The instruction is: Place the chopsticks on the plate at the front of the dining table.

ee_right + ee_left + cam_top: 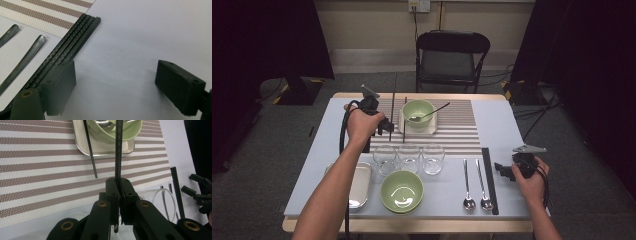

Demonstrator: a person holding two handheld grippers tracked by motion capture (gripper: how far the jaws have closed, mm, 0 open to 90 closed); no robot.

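One chopstick is pinched between the left gripper's closed jaws, over the striped mat toward the table's far edge, just left of the tray with the bowl. A second chopstick is already laid on the mat beside that tray. For a tidy pair, the held one should probably be lowered parallel to it and let go only once flat. The right gripper is held wide open near the right edge, by the spare chopsticks.

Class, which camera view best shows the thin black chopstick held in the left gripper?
The left gripper view: the thin black chopstick stands clamped between the left gripper jaws. The high view shows it small; the right gripper view shows other chopsticks.
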